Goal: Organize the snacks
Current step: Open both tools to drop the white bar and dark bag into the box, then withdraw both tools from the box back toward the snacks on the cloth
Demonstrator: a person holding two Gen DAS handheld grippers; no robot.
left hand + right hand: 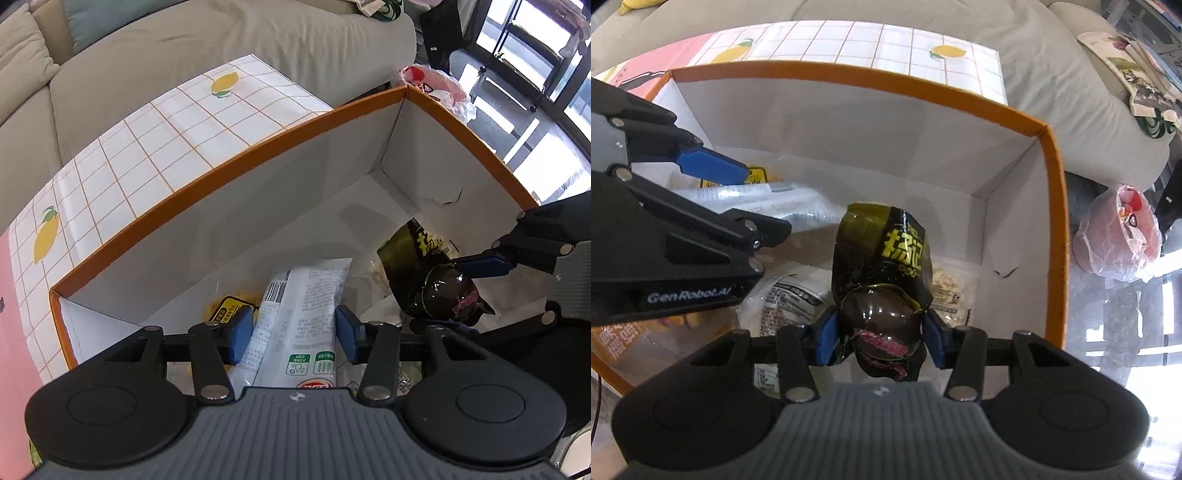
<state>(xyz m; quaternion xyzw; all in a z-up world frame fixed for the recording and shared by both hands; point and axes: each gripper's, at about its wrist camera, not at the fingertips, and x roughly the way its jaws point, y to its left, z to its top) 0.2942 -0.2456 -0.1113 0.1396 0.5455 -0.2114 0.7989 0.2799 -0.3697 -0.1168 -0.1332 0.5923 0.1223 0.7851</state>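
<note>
An orange-rimmed white cardboard box (221, 173) (1056, 221) holds the snacks. My left gripper (293, 332) (750, 199) points down into its left half, blue pads closed on a long white snack packet (299, 314) (783, 199) with a barcode and green labels. My right gripper (879, 339) (454, 295) is inside the right half, pads pressed on the pinched neck of a dark crinkled bag (882, 251) (410, 254) with yellow characters. The bag's lower end hangs toward the box floor.
More packets lie on the box floor: a yellow one (229, 306), a round white one (790, 299), an orange one (628, 343) and a clear nut bag (945, 288). The box stands on a lemon-print cloth (166, 129) before a grey sofa (184, 44). A pink plastic bag (1126, 229) sits outside, right.
</note>
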